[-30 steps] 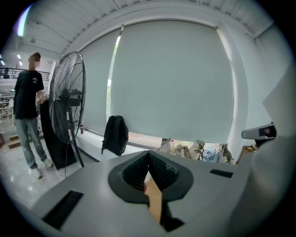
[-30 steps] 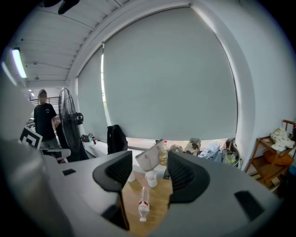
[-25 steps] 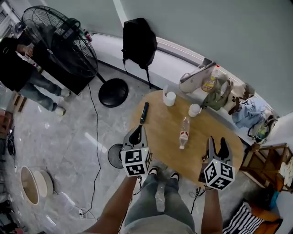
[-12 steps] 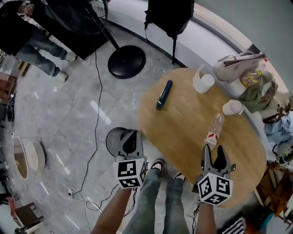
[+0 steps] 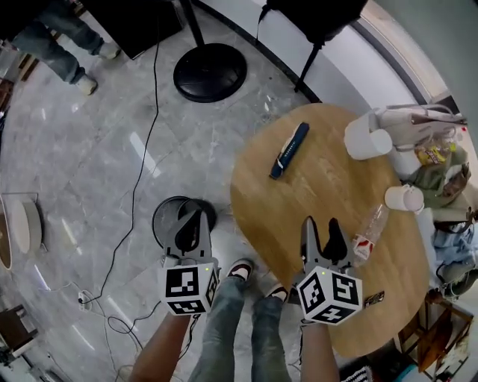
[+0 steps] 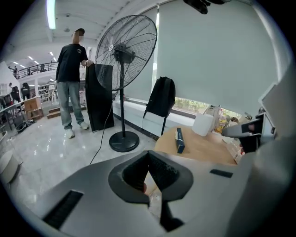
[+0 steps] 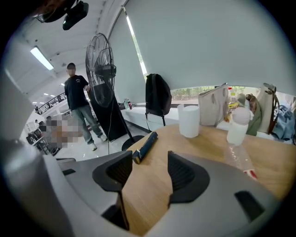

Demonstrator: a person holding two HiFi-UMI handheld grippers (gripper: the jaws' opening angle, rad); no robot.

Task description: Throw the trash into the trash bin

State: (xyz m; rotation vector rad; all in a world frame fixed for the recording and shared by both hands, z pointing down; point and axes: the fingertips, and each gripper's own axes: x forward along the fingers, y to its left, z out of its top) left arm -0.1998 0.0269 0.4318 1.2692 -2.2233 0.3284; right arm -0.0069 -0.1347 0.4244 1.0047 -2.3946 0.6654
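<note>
wooden and round, the table [image 5: 314, 183] fills the right part of the head view and stands on a grey marble floor [image 5: 97, 149]. a clear plastic bottle [image 5: 370, 233] with a red label lies on its side on the table, near the right gripper [image 5: 320, 226] and a little to the right of it, not touching it. a long blue box [image 5: 289, 150] lies flat farther away, toward the left edge of the table and well apart from the bottle. a big white cup [image 5: 368, 139] stands at the far right side, and a smaller cup [image 5: 404, 198] stands just beyond the far end of the bottle. some bags [image 5: 429, 145] are beyond the far right edge of the table. the right gripper hovers over the near part of the table with its jaws released and spread. in the right gripper view only bare wood shows between them. the left gripper [image 5: 193, 220] is off the table, to its left, above the round black trash bin [image 5: 161, 222], which stands on the floor just beside the table edge. its jaws are clenched, the pads meet at the tips and grasp nothing. far on the floor are the black round base of a standing fan [image 5: 210, 72] and a black backpack [image 5: 321, 15], and a thin cable [image 5: 146, 149] runs over the marble. in the left gripper view a person [image 6: 71, 69] in a black shirt stands beside the fan, far left. the shoes [image 5: 239, 270] of the one who holds the grippers show near, between the two grippers.
</note>
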